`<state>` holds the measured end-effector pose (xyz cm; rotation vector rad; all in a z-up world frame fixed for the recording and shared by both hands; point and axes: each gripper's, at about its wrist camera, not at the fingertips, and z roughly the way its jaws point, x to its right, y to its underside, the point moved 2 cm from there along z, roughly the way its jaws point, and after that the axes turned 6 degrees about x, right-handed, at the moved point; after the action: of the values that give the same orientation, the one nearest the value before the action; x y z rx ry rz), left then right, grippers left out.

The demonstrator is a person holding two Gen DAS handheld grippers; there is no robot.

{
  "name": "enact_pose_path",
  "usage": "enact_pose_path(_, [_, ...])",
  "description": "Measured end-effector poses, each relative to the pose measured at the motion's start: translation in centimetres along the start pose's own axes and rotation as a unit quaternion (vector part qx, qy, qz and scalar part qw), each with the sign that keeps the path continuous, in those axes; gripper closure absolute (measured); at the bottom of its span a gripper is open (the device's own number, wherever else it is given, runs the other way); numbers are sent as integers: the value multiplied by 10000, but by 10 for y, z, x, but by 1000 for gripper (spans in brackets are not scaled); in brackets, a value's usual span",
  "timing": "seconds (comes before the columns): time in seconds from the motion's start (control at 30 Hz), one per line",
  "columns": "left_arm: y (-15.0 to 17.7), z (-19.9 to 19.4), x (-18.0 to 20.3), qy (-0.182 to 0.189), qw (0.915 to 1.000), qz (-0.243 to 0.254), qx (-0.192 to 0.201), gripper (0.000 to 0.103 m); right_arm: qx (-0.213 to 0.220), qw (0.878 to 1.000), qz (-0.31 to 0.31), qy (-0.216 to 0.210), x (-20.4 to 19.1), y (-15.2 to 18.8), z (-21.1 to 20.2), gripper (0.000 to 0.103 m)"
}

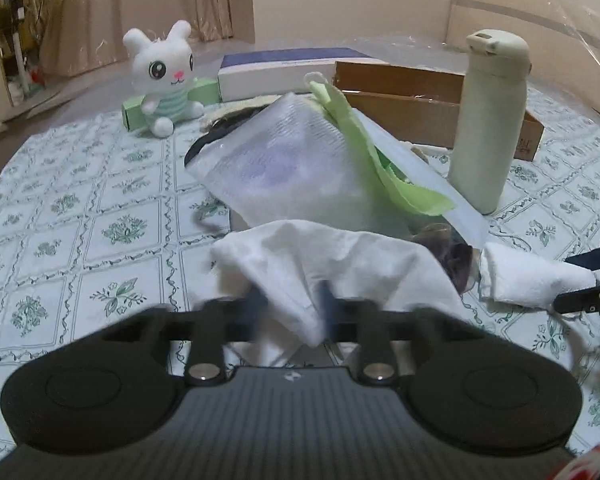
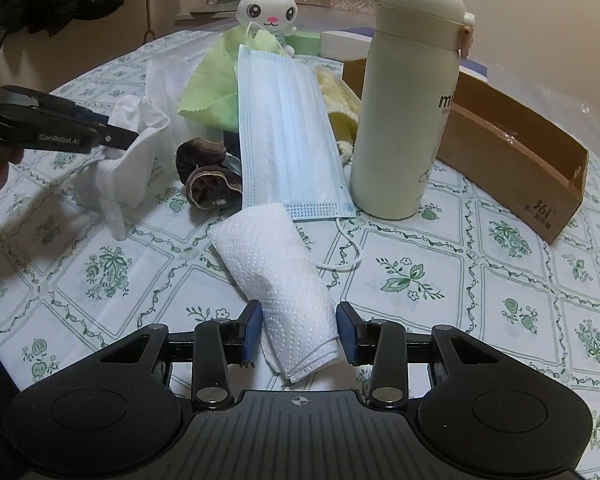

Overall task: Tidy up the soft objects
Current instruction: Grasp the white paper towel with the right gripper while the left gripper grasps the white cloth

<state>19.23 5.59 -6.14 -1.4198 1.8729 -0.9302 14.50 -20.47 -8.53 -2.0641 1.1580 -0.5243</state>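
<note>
Floral tablecloth (image 2: 440, 280) covers the table; a cream flask (image 2: 408, 104) stands upright as landmark. Left of the flask's foot lies a blue mask (image 2: 288, 128), with a green cloth (image 2: 212, 84) and plush rabbit (image 2: 270, 10) behind it. Right of the flask sits a cardboard box (image 2: 540, 160). Before the flask, the right gripper (image 2: 300, 332) clamps a folded paper towel (image 2: 276, 256). Far left, the left gripper (image 2: 136, 136) pinches a white cloth (image 2: 128, 168), lifted off the table.

A white tablecloth (image 2: 420, 280) with green floral squares, pale blue mask (image 2: 288, 132), lime cloth (image 2: 212, 92), cream bottle (image 2: 404, 120).
</note>
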Motion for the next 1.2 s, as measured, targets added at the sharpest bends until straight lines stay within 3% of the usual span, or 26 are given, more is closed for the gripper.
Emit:
enact_pose_path(0.27, [6,-47,19,476,9975,491,173,96,35,10000,39,16,-1,0,-1,62])
enact_pose_path(0.4, [14,-63,35,763,9926,936,78,92,65,10000,67,23,-2,1,-5,62])
enact_pose_path(0.57, [23,-66,44,1154,9887,956,-101,65,51,9999,122,57,0,4,-9,62])
enact_pose_path(0.63, [25,-67,44,1257,9875,939,-131,42,49,9998,159,77,1,5,-10,62])
enact_pose_path(0.7, [26,-67,45,1302,9869,934,-159,32,54,9998,190,87,3,6,-11,62])
enact_pose_path(0.97, [35,-60,62,1268,9754,1790,-212,28,59,9997,238,90,4,6,-8,62])
enact_pose_path(1.2, [35,-66,55,1231,9744,1863,-276,18,81,9995,289,119,6,6,-6,62])
